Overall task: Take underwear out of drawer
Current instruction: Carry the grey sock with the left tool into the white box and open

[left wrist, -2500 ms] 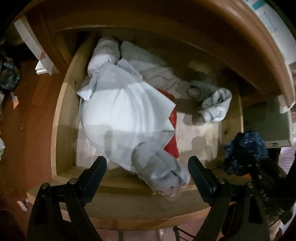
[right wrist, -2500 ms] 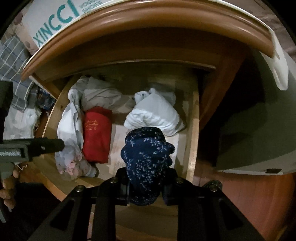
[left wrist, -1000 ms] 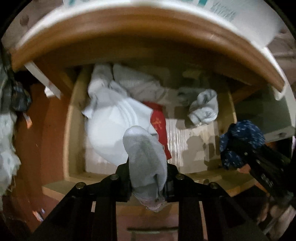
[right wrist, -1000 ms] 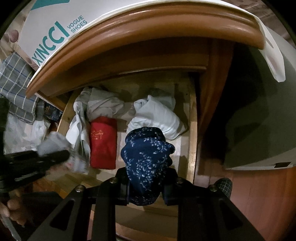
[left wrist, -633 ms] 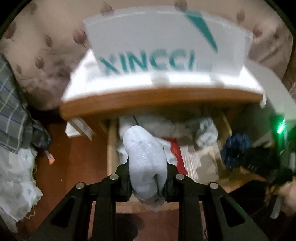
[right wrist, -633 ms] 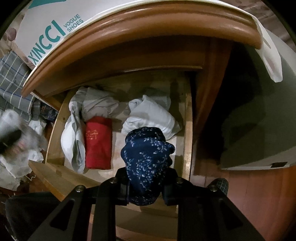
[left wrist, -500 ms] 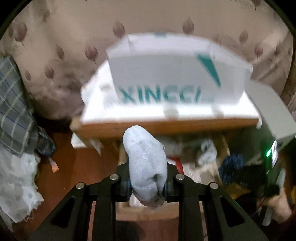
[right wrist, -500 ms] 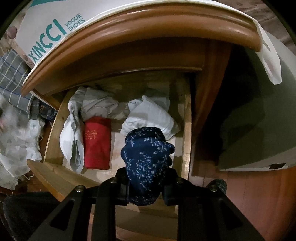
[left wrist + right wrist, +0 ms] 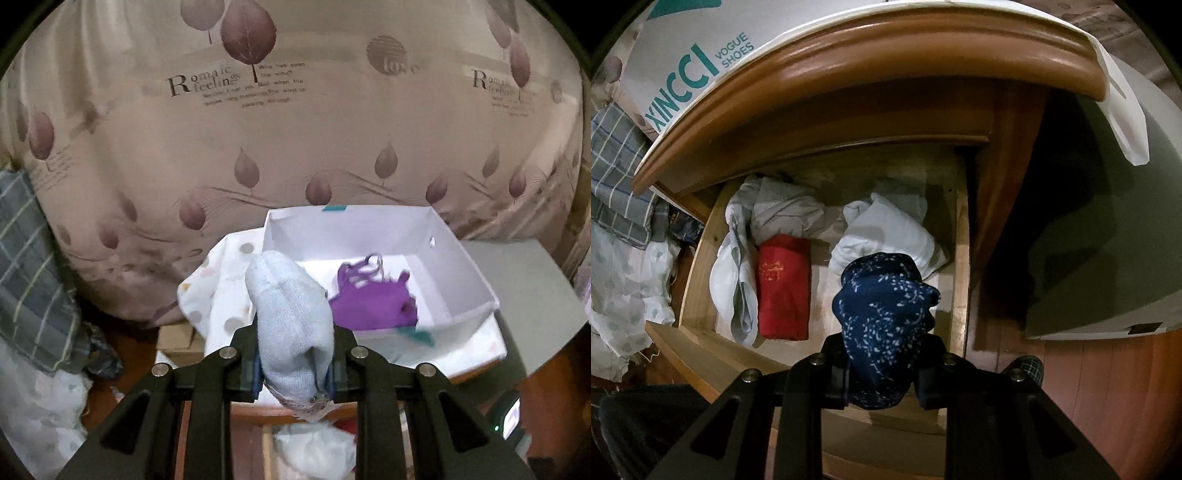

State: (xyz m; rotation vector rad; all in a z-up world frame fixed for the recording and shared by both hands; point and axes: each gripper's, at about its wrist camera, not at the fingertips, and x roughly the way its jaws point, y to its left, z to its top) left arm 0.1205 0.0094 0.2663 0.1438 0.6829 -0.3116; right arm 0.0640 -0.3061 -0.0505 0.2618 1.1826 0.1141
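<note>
Closest in the left wrist view, the left gripper [image 9: 294,373] is clenched on a pale grey-blue knitted bundle [image 9: 291,325], held above the cabinet top and in front of the open white shoebox [image 9: 458,269], where a purple garment [image 9: 373,302] already lies. In the right wrist view the right gripper [image 9: 881,373] is clamped on a navy bundle with white specks [image 9: 882,317], poised over the front right part of the open drawer [image 9: 960,280]. As a judgement, the task is well under way: one piece sits in the box, two more are gripped and clear of the drawer floor, and neither is set down yet. Left in the drawer are a red folded piece [image 9: 783,288] near the middle, a white and grey cloth [image 9: 735,284] touching its left side, crumpled grey fabric [image 9: 786,214] behind them, and a white bundle [image 9: 890,236] at the right rear, just behind the navy one. Which of these count as underwear cannot be told. The overhanging wooden cabinet top [image 9: 886,77] shades the back of the drawer and may crowd a reach to the rear pieces. Farther off, a leaf-print curtain [image 9: 295,129] hangs behind the box, and plaid fabric [image 9: 29,280] is heaped at the left.
</note>
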